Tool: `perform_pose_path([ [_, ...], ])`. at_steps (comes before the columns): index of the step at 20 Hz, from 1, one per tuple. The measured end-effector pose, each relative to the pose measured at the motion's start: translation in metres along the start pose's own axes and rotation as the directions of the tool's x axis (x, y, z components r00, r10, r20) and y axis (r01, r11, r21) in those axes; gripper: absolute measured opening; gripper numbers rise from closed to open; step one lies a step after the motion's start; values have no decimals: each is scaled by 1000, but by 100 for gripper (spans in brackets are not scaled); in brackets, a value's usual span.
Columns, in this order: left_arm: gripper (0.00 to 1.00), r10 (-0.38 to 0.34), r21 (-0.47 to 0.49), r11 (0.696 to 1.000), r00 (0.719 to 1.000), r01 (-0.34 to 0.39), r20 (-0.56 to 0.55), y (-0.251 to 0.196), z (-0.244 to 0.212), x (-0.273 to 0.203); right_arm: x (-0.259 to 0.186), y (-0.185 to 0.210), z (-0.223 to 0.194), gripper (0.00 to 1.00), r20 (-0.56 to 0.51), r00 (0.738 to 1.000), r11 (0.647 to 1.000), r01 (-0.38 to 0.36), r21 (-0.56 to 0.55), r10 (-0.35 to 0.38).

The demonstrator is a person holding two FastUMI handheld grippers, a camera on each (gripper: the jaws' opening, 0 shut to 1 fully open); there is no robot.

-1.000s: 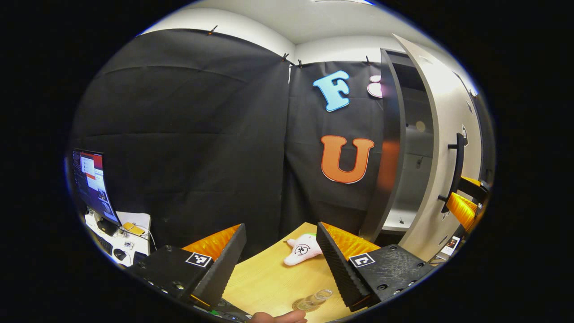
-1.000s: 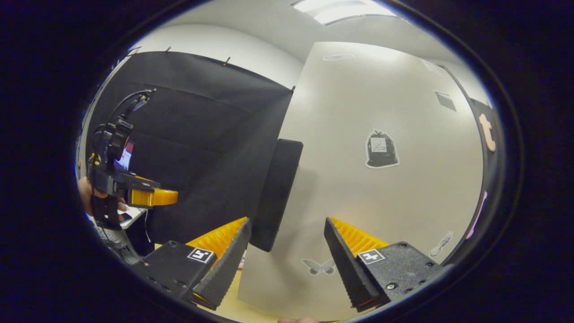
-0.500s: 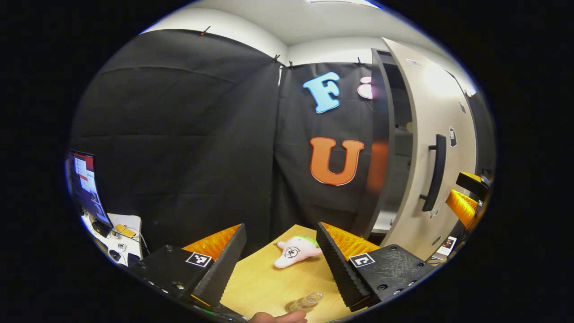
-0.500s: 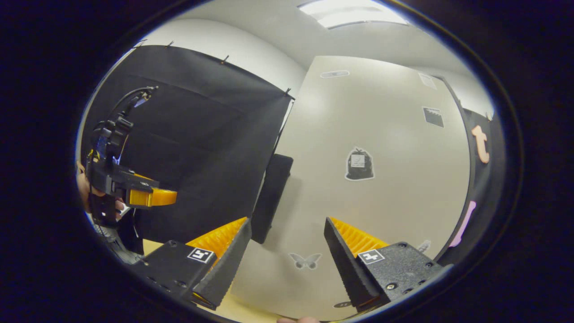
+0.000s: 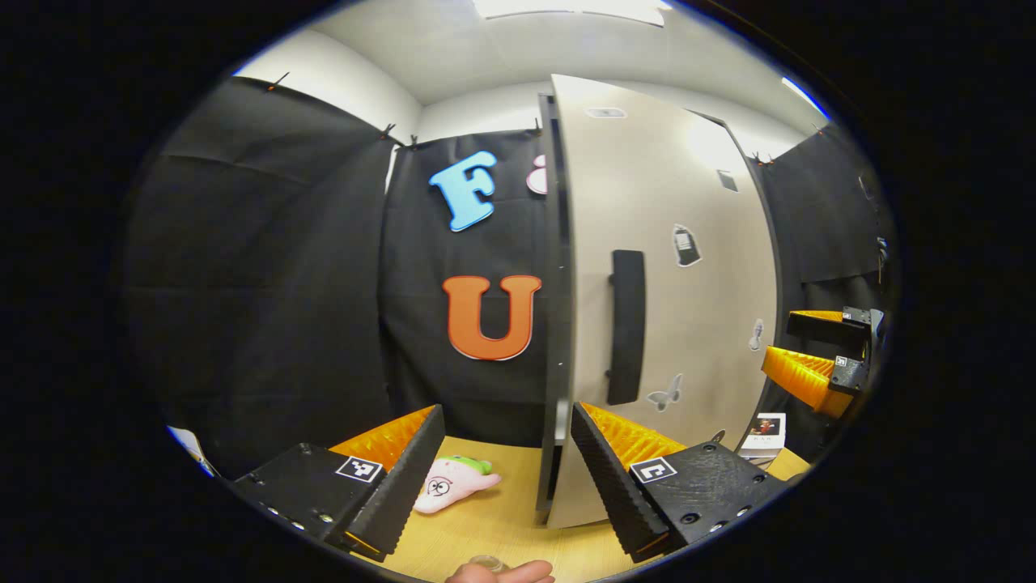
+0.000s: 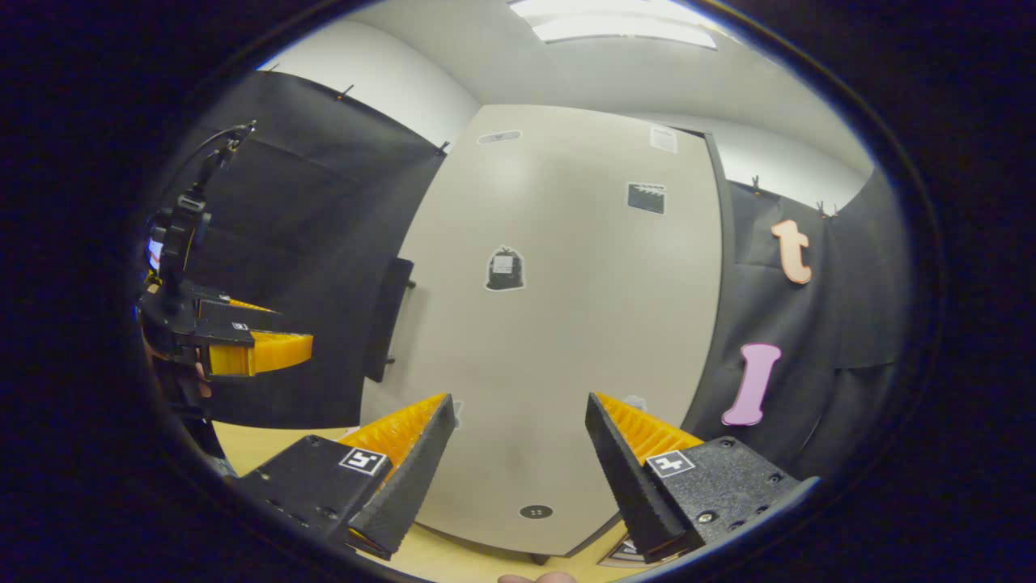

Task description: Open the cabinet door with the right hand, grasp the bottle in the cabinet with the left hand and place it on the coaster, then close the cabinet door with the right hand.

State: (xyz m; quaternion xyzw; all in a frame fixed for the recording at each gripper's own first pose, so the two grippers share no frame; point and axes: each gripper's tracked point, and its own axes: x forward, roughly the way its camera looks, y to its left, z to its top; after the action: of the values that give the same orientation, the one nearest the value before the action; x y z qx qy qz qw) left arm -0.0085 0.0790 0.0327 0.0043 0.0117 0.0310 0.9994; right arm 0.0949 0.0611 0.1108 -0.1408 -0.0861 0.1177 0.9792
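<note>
No brand or readable writing on the tall beige flat-panel cabinet door point(image 5: 672, 267); just small stickers: a bin-bag shape, a butterfly, a dark rectangle and a pale oval tag near the top. One door, nearly flush with the cabinet frame in the right gripper view point(image 6: 566, 324), a thin dark gap still at its handle-side edge in the left gripper view. One black vertical bar handle point(image 5: 626, 325) on it.

Left gripper point(image 5: 508, 470): fingers spread wide, released, nothing between them, pointing level over the light wooden tabletop point(image 5: 494, 530). Right gripper point(image 6: 518, 465): fingers also apart, empty, aimed at the lower door face; contact cannot be told. It shows in the left gripper view too point(image 5: 813, 356), off to the right of the door.

One clear small plastic bottle point(image 5: 488, 563): only its top shows at the bottom edge of the left gripper view, on the table beside a fingertip point(image 5: 506, 573). Coaster cannot be made out there.

One pink star-shaped plush toy point(image 5: 453, 484) lies on the table, left of the door. One small printed card point(image 5: 765, 429) stands by the cabinet base.
</note>
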Motion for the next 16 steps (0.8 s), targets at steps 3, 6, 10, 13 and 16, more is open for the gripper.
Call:
perform_pose_path([
  [3,84,-91,-5,996,996,91,23,-30,2,3,-13,-10,-16,100,-62,996,998,56,-24,-58],
  [6,96,-121,29,992,992,120,28,-47,2,12,-20,-16,-39,100,-174,976,987,145,68,-132],
  [10,97,-149,48,988,988,147,42,-67,-4,13,-26,-24,-55,100,-316,923,900,316,301,-218],
  [13,96,-172,31,985,983,170,60,-84,2,10,-33,-31,-49,100,-298,916,893,354,279,-271],
  [16,96,-170,7,985,985,170,38,-96,-4,1,-35,-22,-29,100,-219,938,917,319,240,-269],
])
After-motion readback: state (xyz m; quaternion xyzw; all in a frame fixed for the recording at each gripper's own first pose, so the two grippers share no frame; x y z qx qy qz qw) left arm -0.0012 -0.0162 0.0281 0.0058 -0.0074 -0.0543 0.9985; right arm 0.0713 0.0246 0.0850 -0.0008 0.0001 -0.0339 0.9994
